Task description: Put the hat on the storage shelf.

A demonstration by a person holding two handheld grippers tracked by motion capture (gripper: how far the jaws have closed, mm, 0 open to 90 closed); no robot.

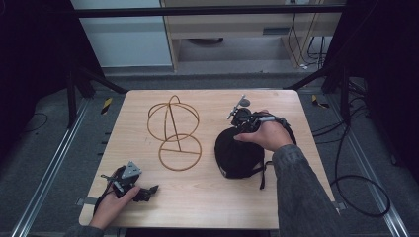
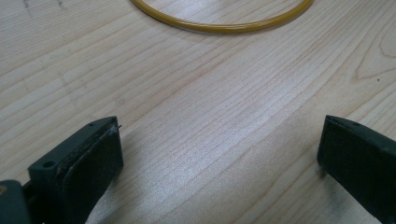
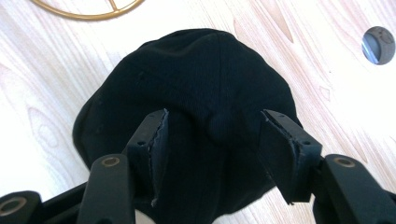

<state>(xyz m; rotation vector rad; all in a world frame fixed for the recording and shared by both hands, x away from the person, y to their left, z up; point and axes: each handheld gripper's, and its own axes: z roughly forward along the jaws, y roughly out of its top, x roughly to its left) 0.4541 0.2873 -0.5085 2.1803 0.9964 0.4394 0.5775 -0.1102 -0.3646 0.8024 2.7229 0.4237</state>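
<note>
A black cap (image 1: 237, 155) lies crown-up on the wooden table (image 1: 207, 202), right of centre. My right gripper (image 1: 237, 131) hangs over the cap's far side, held by a hand. In the right gripper view its jaws stand apart on either side of a raised fold of the cap (image 3: 196, 70); the right gripper (image 3: 215, 116) is open. A gold wire stand (image 1: 174, 123) with a ring base (image 1: 180, 152) stands left of the cap. My left gripper (image 1: 148, 190) rests near the front left corner, open (image 2: 220, 126), nothing between its pads, facing the gold ring (image 2: 219, 25).
The cap's strap (image 1: 262, 173) trails toward the front. A small round grey spot (image 3: 379, 45) marks the wood beyond the cap. Bare wood lies between the two grippers. Cables (image 1: 360, 192) lie on the floor to the right of the table.
</note>
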